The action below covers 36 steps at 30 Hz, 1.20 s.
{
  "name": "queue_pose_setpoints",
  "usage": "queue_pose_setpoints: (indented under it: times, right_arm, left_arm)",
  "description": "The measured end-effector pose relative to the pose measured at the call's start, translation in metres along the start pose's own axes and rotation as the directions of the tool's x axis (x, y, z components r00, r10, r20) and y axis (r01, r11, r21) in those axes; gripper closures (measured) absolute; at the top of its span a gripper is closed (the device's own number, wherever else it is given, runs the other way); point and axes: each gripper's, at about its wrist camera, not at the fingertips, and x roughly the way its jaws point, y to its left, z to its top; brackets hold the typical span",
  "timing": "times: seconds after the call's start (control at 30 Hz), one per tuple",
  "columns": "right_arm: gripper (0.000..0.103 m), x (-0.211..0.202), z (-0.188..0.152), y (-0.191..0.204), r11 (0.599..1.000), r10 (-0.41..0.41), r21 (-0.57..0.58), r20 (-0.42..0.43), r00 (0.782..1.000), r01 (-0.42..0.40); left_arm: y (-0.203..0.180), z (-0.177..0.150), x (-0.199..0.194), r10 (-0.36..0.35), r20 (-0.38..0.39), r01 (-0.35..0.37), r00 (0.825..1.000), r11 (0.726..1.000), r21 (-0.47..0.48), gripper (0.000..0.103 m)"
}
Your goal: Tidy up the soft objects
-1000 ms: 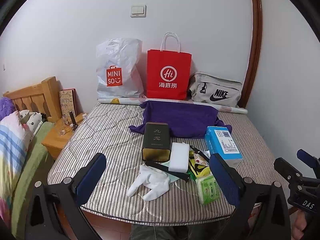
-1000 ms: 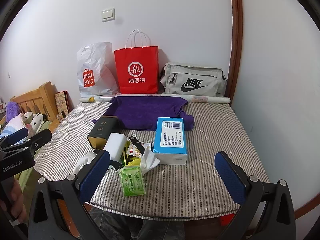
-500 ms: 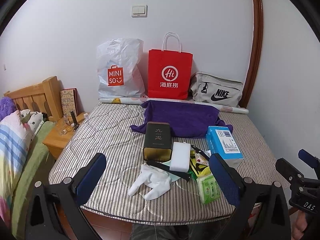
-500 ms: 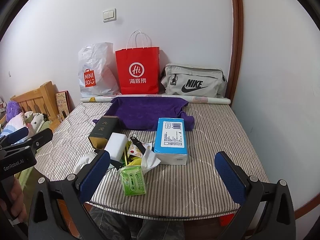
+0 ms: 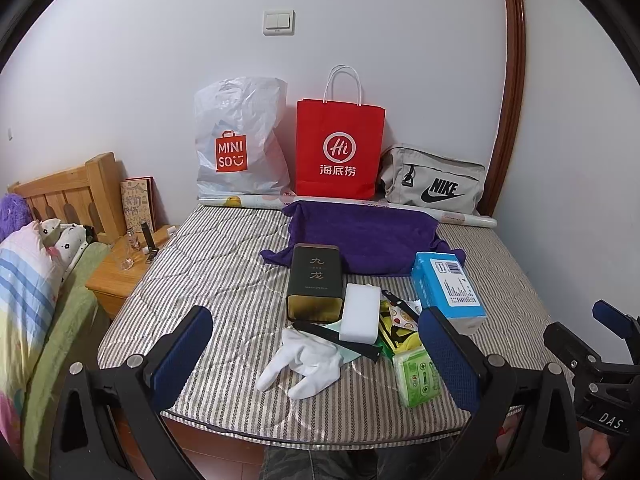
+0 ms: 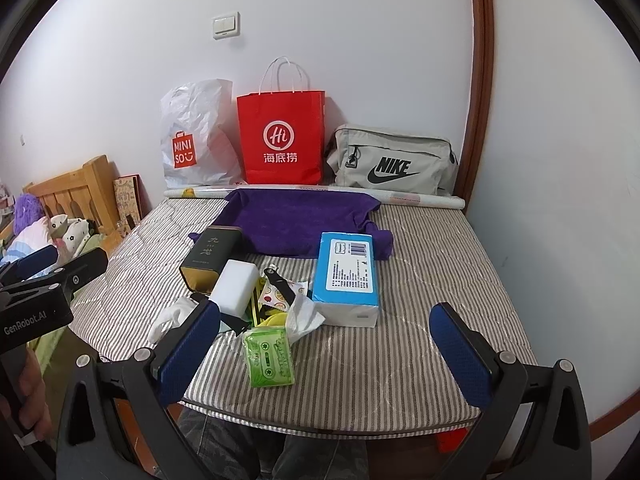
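Both tools, left (image 5: pixel 316 350) and right (image 6: pixel 324 346), hung wide open and empty above the bed's (image 6: pixel 420 240) near edge. The white glove (image 5: pixel 304 360) lay tangled under a black strap (image 5: pixel 340 340) beside the sponge (image 5: pixel 360 312). Grabbing it carelessly might drag the strap or nudge the green tissue pack (image 6: pixel 269 356) off the edge.

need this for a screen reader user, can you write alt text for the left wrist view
The open left gripper hovers over a striped mattress holding a small pile: white glove, white sponge, dark tin, blue tissue box, green tissue pack. Behind lie a purple towel and three bags against the wall.
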Motion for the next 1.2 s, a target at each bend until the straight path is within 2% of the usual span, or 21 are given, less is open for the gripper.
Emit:
queue_pose_setpoints:
  times: [0.6, 1.1, 1.2]
  right_arm:
    - [0.0, 0.0, -0.001, 0.002, 1.0, 0.005, -0.004, 0.0, 1.0, -0.005]
    - [0.0, 0.005, -0.003, 0.002, 1.0, 0.018, -0.001, -0.002, 1.0, -0.018]
    - [0.0, 0.01, -0.005, 0.002, 0.999, 0.036, 0.0, -0.002, 0.999, -0.036]
  left_arm:
    - [-0.001, -0.002, -0.001, -0.002, 0.005, 0.002, 1.0, 1.0, 0.003, 0.0]
    - [-0.012, -0.005, 0.005, -0.07, 0.008, 0.069, 0.998, 0.996, 0.048, 0.0]
    - [-0.006, -0.006, 0.012, -0.112, -0.009, 0.112, 0.994, 0.994, 0.009, 0.0]
